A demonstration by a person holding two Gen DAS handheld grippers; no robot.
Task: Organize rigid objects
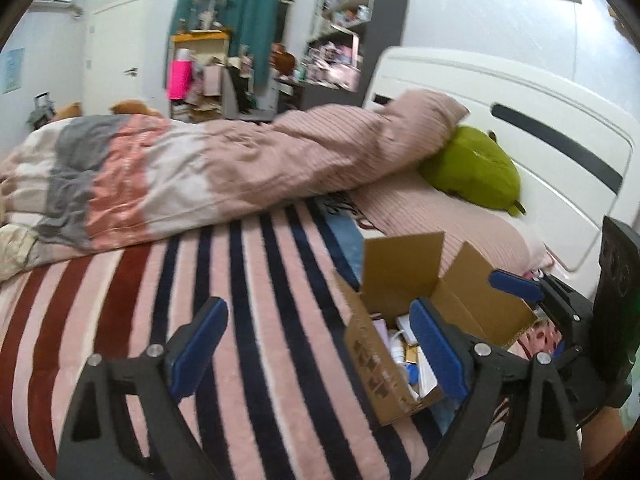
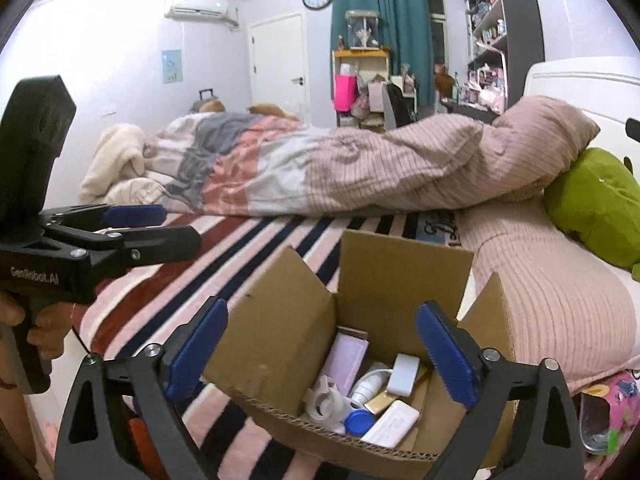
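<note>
The bed (image 2: pixel 280 256), covered by a striped blanket, carries an open cardboard box (image 2: pixel 280 340) near its head end, just beside the ribbed pink pillow (image 2: pixel 552 300). This soft, uneven surface looks like the main risk: a push on a flap or wall could tip or slide the box, and its four flaps stand up loosely, so a finger reaching in may catch one.

The right gripper (image 2: pixel 322 356) hangs over the box mouth with its jaws spread wide and nothing between them. The left gripper (image 1: pixel 316 344) hovers over the blanket just beside the box's left wall, also spread and empty; one finger overlaps the box in its view, so the two tools are close enough to knock together.

Inside, the rigid objects lie jumbled on the box floor: a pale lilac box (image 2: pixel 346 360) leaning on the left wall, a white power bank (image 2: pixel 394 424) at the near edge, a white adapter (image 2: pixel 404 374), a white bottle (image 2: pixel 368 390), a tape dispenser (image 2: pixel 326 402) and a blue cap (image 2: pixel 359 420). They overlap and touch, so pinching one may drag its neighbours.
</note>
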